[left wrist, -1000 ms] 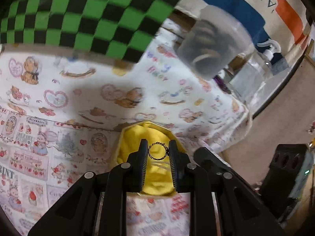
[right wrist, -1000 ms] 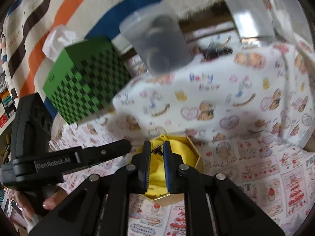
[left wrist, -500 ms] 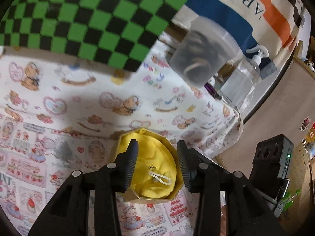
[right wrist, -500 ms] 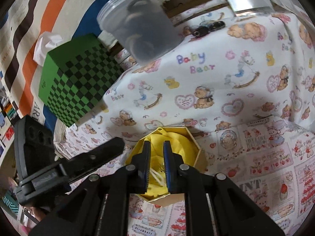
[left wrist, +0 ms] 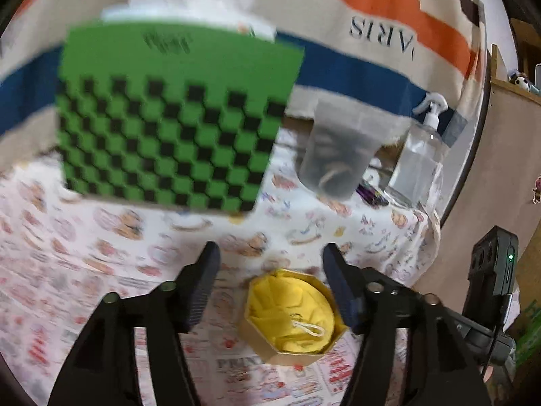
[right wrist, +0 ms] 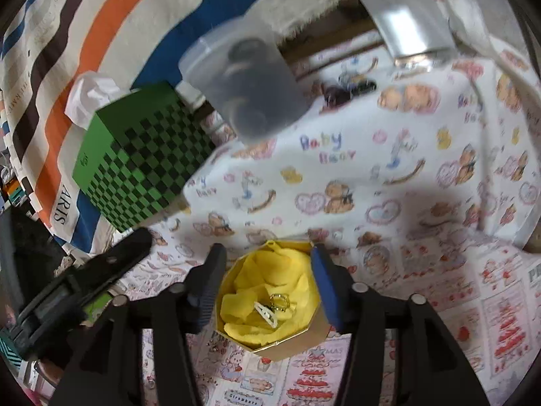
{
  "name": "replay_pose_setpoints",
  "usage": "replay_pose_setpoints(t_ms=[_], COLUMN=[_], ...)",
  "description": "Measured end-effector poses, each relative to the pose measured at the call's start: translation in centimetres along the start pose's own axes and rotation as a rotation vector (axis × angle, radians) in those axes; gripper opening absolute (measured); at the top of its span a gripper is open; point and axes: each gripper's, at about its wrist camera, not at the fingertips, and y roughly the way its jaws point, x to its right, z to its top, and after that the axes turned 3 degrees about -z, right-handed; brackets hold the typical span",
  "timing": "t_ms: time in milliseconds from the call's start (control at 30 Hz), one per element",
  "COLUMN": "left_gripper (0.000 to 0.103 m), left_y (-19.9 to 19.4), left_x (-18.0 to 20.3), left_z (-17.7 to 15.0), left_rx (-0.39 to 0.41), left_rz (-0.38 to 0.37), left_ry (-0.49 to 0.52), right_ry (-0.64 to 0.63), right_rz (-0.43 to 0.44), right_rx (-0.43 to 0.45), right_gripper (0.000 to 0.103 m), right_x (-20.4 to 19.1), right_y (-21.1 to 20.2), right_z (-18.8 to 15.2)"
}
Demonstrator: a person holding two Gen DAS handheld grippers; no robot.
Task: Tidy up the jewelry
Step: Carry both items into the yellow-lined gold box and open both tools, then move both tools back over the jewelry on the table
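Ring (right wrist: 280, 301) and clip (right wrist: 266, 313) in box (right wrist: 306, 335), tub (right wrist: 243, 81) behind

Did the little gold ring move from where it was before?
Yes. It was up between the left jaws; now the ring lies down in the yellow-lined box, beside a white clip.

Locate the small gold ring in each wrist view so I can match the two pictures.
Left wrist view: the gold ring cannot be made out; only a white loop-shaped piece shows on the yellow cloth, low and right of centre.
Right wrist view: the ring lies on the yellow cloth in the hexagonal box, bottom centre, beside a white clip.
Shared landmark: the green checkered box.
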Motion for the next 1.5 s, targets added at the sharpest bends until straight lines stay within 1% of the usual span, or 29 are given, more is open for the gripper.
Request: replay_pose_setpoints(t_ms=[67, 133, 200, 233, 267, 300, 333, 367, 400, 433, 500, 567, 633, 700, 767, 833, 967, 1100, 1267, 1367, 1400, 1433, 1500], left_gripper=[0.067, 0.075, 0.088, 0.090, 0.094, 0.098, 0.101, 0.102, 0.102, 0.102, 0.102, 0.102, 0.102, 0.102, 0.102, 0.102, 0.102, 0.102, 0.102, 0.102, 0.102, 0.102, 0.102], left_y=[-1.6, -3.5, -5.4, -6.4, -7.4, -8.4, -9.3, -10.2, -11.1, -11.8, -13.0, -13.6, -13.9, -13.9, -13.6, -13.0, -12.0, -11.6, -10.4, -9.5, -9.2, -8.8, -7.5], left_x=[-0.2, -0.3, 0.0, 0.2, 0.4, 0.3, 0.4, 0.4, 0.3, 0.1, -0.4, -0.8, -1.3, -2.3, -3.2, -4.0, -5.4, -6.3, -6.5, -6.5, -6.5, -6.6, -6.7], left_z=[0.5, 0.9, 1.2, 1.2, 1.2, 1.1, 1.1, 0.9, 0.7, 0.6, 0.2, -0.2, -0.6, -1.2, -1.7, -2.1, -2.6, -3.0, -3.5, -3.9, -4.0, -4.0, -4.3], left_rx=[0.023, 0.054, 0.093, 0.112, 0.128, 0.146, 0.164, 0.186, 0.209, 0.226, 0.252, 0.268, 0.276, 0.273, 0.266, 0.236, 0.186, 0.146, 0.088, 0.064, 0.044, 0.007, -0.099], left_rz=[0.020, 0.043, 0.074, 0.093, 0.101, 0.094, 0.092, 0.106, 0.123, 0.132, 0.144, 0.166, 0.189, 0.211, 0.229, 0.248, 0.291, 0.301, 0.345, 0.376, 0.374, 0.375, 0.416], left_ry=[-0.001, 0.025, 0.074, 0.103, 0.135, 0.162, 0.184, 0.204, 0.214, 0.217, 0.203, 0.192, 0.177, 0.142, 0.108, 0.091, 0.066, 0.016, 0.031, 0.051, 0.049, 0.043, 0.050], right_ry=[0.009, 0.003, -0.023, -0.038, -0.063, -0.088, -0.110, -0.141, -0.167, -0.176, -0.177, -0.177, -0.187, -0.197, -0.204, -0.214, -0.242, -0.232, -0.238, -0.224, -0.219, -0.218, -0.224], right_rz=[-0.001, -0.004, -0.011, -0.015, -0.030, -0.073, -0.112, -0.133, -0.117, -0.106, -0.078, -0.040, -0.029, -0.017, -0.008, 0.000, -0.022, -0.023, -0.041, -0.040, -0.040, -0.040, -0.045], right_rx=[0.009, 0.010, 0.025, 0.032, 0.043, 0.056, 0.068, 0.098, 0.129, 0.141, 0.158, 0.168, 0.173, 0.178, 0.175, 0.170, 0.166, 0.140, 0.128, 0.107, 0.097, 0.091, 0.078], right_gripper=[0.059, 0.061, 0.064, 0.065, 0.065, 0.065, 0.066, 0.066, 0.068, 0.072, 0.074, 0.077, 0.078, 0.078, 0.080, 0.081, 0.084, 0.086, 0.086, 0.086, 0.086, 0.086, 0.086], right_x=[0.0, -0.3, -1.1, -1.4, -2.0, -2.7, -3.3, -4.0, -4.7, -5.2, -6.1, -6.8, -7.6, -8.2, -8.7, -9.1, -9.6, -9.3, -8.9, -8.6, -8.5, -8.5, -8.5], right_y=[-0.4, -0.7, -1.3, -1.7, -2.2, -2.8, -3.2, -4.0, -4.9, -5.4, -6.5, -7.5, -8.2, -8.6, -8.7, -8.6, -7.7, -6.7, -6.0, -5.4, -5.2, -5.0, -4.6], right_z=[0.1, 0.1, 0.1, 0.1, 0.1, 0.1, 0.1, 0.0, -0.1, 0.0, 0.0, -0.2, -0.4, -0.7, -0.9, -1.2, -1.8, -2.3, -2.4, -2.5, -2.6, -2.6, -2.9])
